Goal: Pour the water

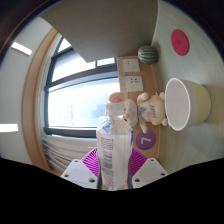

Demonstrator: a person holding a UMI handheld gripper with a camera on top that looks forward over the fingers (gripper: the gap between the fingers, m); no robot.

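Observation:
My gripper (113, 166) is shut on a clear plastic water bottle (113, 148) with a white label; both magenta pads (91, 163) press its sides. The bottle points away from me and ends in an orange cap (116, 98). A pale yellow-green cup (187, 102) stands on the wooden table (152, 88) beyond the fingers and to the right of the bottle's top, apart from it. The whole scene appears rolled, so the table runs up the right side and the cup's mouth faces left.
A small white plush toy (150, 106) sits between the bottle's top and the cup. A purple card with a 7 (146, 140), a green striped ball (148, 53), a pink disc (179, 41) and a beige box (130, 70) lie on the table. A bright window (80, 95) is behind.

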